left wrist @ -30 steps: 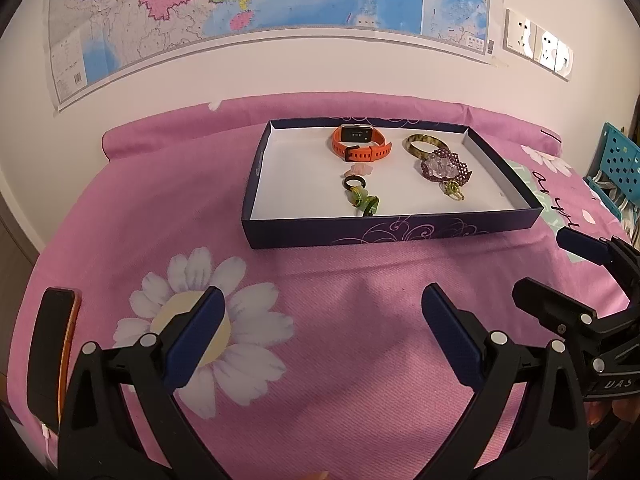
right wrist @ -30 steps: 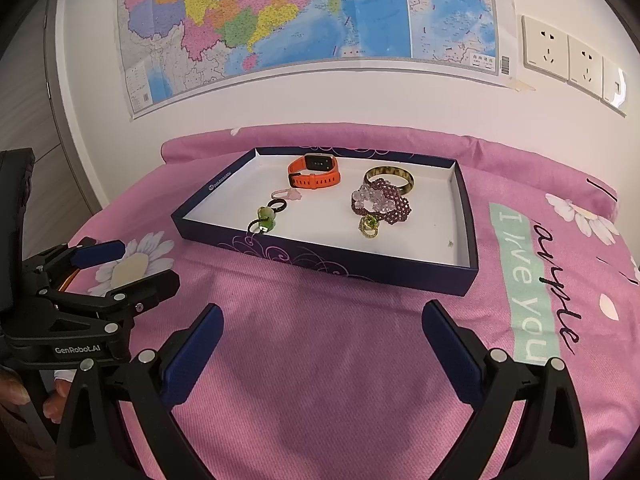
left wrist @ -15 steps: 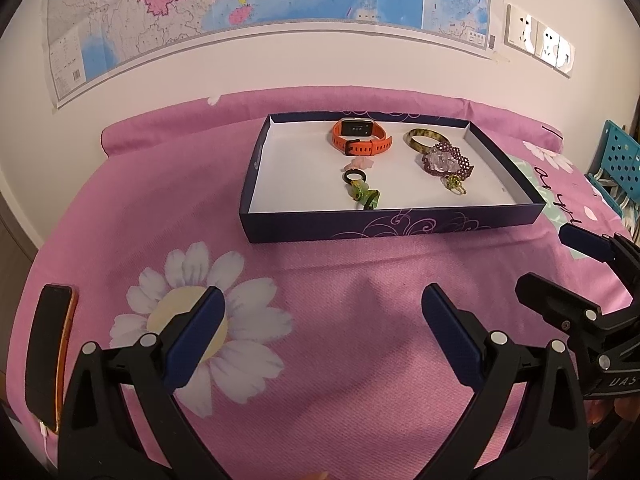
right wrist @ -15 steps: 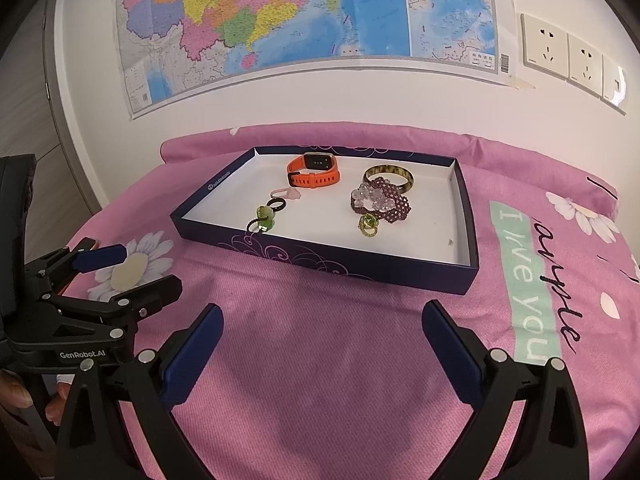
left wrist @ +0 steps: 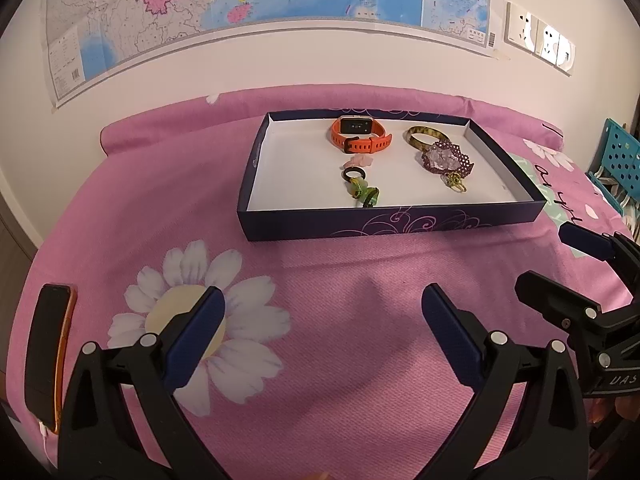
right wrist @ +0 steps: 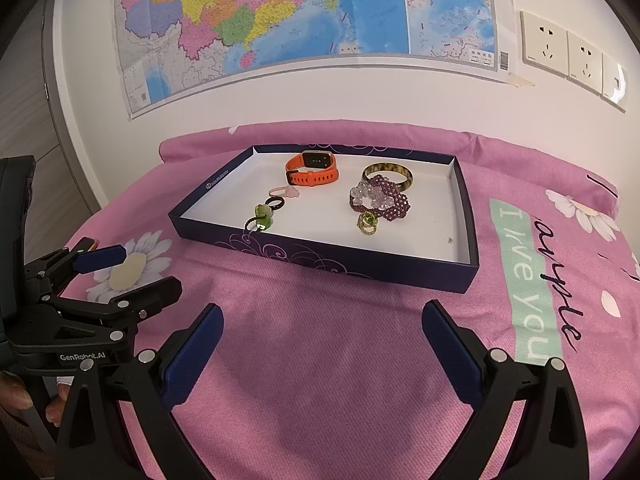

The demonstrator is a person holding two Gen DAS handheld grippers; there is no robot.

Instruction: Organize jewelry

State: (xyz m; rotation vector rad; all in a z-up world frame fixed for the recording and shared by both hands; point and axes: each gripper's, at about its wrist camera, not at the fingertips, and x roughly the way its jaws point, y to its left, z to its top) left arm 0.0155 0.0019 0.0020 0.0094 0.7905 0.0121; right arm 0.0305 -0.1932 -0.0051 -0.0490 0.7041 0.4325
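the left gripper (left wrist: pixel 322 320) hovers low over the pink bedspread (left wrist: pixel 320 272), jaws wide apart and empty. at frame centre, the navy tray (left wrist: pixel 392 222) holds an orange watch (left wrist: pixel 360 136), bangle (left wrist: pixel 426 136) and beaded bracelet (left wrist: pixel 446 158). the right gripper (right wrist: pixel 322 328) gapes empty too.

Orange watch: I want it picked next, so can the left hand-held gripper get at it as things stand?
Probably yes. The left hand-held gripper is open and empty, short of the box. The watch lies apart at the box's far wall, nothing over it; the gripper must clear the near wall and the rings.
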